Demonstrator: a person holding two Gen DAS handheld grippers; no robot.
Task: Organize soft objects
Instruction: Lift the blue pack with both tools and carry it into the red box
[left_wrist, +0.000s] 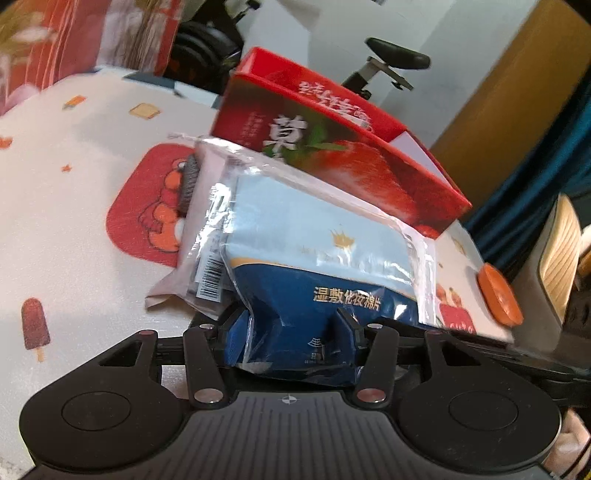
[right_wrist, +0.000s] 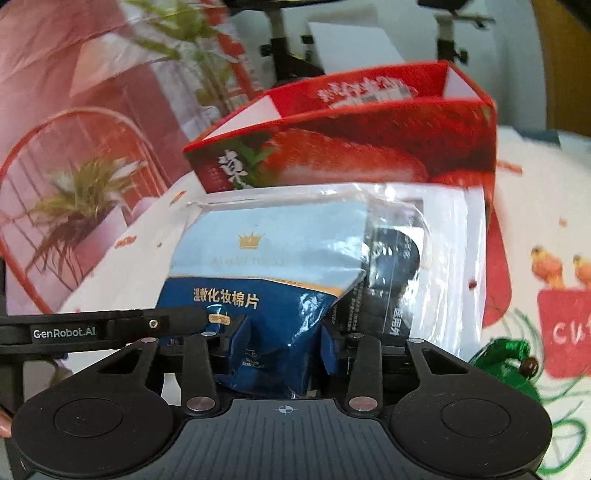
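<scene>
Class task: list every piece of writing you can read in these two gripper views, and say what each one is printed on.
"湿敷化妆棉片": gold print on the blue plastic cotton-pad packet.
"GenRobot.AI": white print on the black gripper arm.
"草": large white character on the red strawberry cardboard box; the rest is blurred.
"CU": on the red patch of the tablecloth, cut off.
Barcode label: too small.

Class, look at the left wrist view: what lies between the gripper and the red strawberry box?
The blue cotton-pad packet in clear plastic: the left gripper pinches its near end, and its far end reaches the red strawberry box.
</scene>
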